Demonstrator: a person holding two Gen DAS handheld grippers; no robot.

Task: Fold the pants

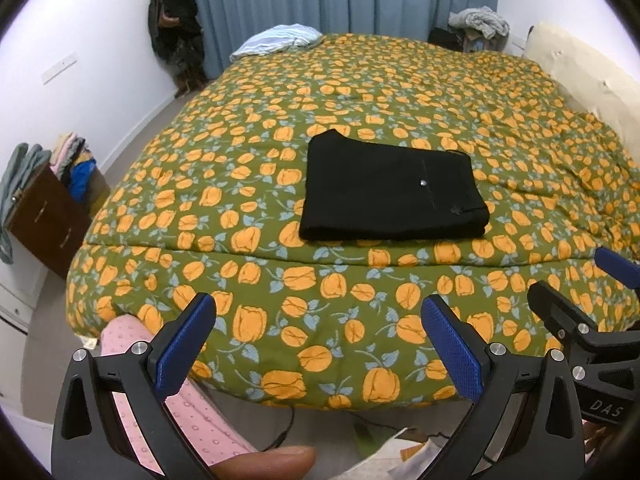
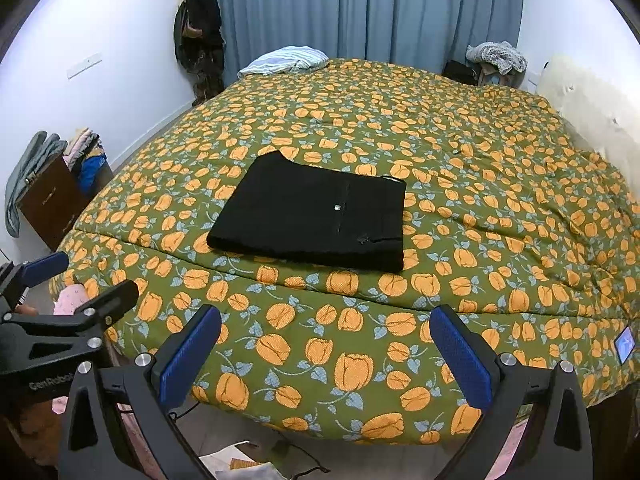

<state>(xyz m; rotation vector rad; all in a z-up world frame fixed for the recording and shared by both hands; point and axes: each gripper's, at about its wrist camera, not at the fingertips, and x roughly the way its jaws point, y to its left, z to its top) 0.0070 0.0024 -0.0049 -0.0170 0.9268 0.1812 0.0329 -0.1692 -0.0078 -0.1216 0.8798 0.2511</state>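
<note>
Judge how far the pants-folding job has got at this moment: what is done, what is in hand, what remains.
Done: the black pants lie as a compact folded rectangle on the floral bedspread, button side up. In hand: nothing; the left gripper and right gripper are both open and empty, held back off the near bed edge. Left: apparently nothing, perhaps only tidying an edge.

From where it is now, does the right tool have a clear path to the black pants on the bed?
Probably yes. The right tool is open and holds nothing, and only bare bedspread lies between it and the folded pants. It would need to move forward.
</note>
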